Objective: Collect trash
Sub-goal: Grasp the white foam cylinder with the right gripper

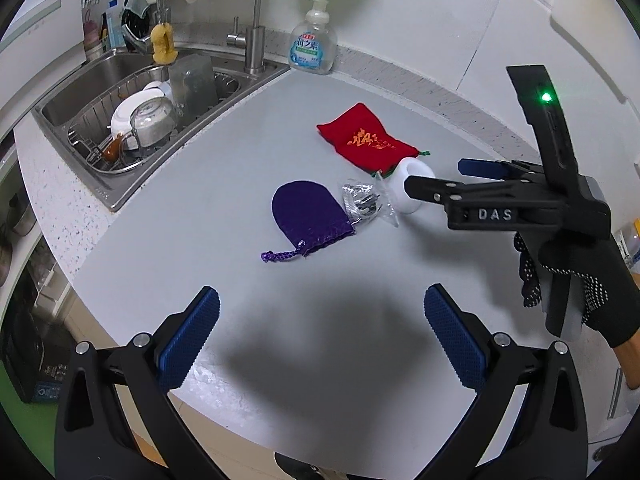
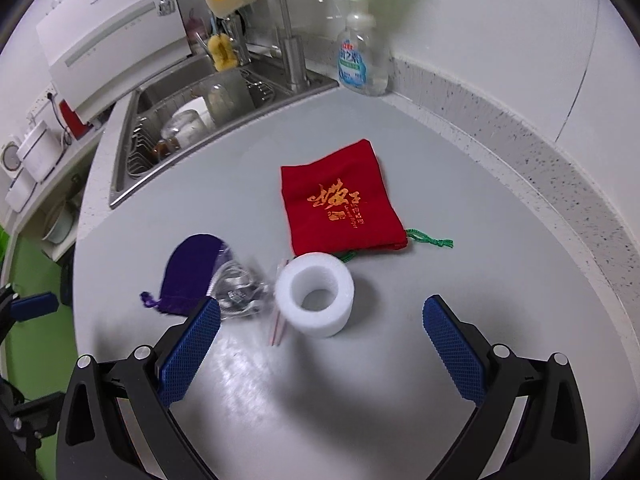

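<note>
A purple drawstring pouch [image 1: 310, 216] [image 2: 192, 272] lies on the grey counter. Against its right side sits a crumpled clear and silver plastic wrapper [image 1: 362, 202] [image 2: 240, 288]. A white foam ring [image 2: 316, 300] [image 1: 408, 190] stands just right of the wrapper, with a red drawstring pouch [image 1: 366, 140] [image 2: 340, 204] behind it. My left gripper [image 1: 320, 328] is open above the bare counter, short of the purple pouch. My right gripper [image 2: 320, 336] [image 1: 434, 178] is open too, hovering close over the foam ring, which partly hides behind its finger in the left wrist view.
A steel sink [image 1: 100, 92] with a dish rack of dishes lies at the back left. A soap pump bottle [image 1: 314, 46] [image 2: 362, 60] stands in the back corner by the faucet. The white wall runs along the right. The counter's front edge [image 1: 240, 432] curves below my left gripper.
</note>
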A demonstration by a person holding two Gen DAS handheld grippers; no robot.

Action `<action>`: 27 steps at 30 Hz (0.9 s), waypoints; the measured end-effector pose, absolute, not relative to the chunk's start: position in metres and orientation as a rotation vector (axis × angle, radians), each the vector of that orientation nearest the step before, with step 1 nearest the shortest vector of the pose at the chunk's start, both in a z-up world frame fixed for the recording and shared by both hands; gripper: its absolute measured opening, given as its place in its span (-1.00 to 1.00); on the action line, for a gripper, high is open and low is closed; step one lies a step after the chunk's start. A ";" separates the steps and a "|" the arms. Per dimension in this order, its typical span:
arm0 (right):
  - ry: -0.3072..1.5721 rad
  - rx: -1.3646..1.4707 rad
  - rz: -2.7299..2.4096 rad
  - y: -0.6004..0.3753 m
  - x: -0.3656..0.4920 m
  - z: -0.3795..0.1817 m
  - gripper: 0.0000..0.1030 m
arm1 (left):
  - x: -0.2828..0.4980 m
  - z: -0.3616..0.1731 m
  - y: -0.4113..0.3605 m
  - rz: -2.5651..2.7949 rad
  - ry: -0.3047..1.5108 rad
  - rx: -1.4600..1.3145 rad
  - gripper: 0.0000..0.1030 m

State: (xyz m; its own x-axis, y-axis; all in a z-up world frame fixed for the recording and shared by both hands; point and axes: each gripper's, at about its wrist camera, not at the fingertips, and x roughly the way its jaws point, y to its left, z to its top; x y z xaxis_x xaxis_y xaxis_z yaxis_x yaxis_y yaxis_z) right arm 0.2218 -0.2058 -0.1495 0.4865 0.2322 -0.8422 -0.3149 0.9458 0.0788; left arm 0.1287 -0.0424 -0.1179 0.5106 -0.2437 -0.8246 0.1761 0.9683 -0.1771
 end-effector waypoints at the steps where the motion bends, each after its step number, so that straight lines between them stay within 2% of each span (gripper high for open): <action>1: 1.014 -0.088 0.335 -0.206 0.224 -0.152 0.80 | 0.130 -0.120 -0.043 -0.251 1.008 -0.076 0.95; 2: 1.019 -0.090 0.337 -0.205 0.227 -0.154 0.69 | 0.131 -0.122 -0.043 -0.249 1.012 -0.078 0.95; 4: 1.037 -0.098 0.334 -0.205 0.231 -0.159 0.23 | 0.133 -0.125 -0.043 -0.247 1.018 -0.082 0.95; 5: 1.047 -0.098 0.333 -0.205 0.234 -0.162 0.16 | 0.134 -0.126 -0.044 -0.247 1.020 -0.084 0.95; 8: 1.060 -0.093 0.346 -0.204 0.236 -0.167 0.14 | 0.137 -0.128 -0.046 -0.249 1.023 -0.082 0.95; 12: 1.064 -0.084 0.381 -0.201 0.238 -0.169 -0.17 | 0.140 -0.129 -0.047 -0.252 1.025 -0.079 0.95; 27: 1.012 -0.085 0.376 -0.211 0.217 -0.147 -0.19 | 0.156 -0.131 -0.058 -0.268 1.028 -0.064 0.95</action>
State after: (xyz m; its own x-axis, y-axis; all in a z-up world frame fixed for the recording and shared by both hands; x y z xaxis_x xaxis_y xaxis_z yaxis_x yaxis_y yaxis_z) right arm 0.2171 -0.2115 -0.1471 0.4722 0.2681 -0.8397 -0.3460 0.9326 0.1032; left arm 0.1560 -0.0585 -0.1307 0.4867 -0.2502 -0.8370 0.1900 0.9655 -0.1781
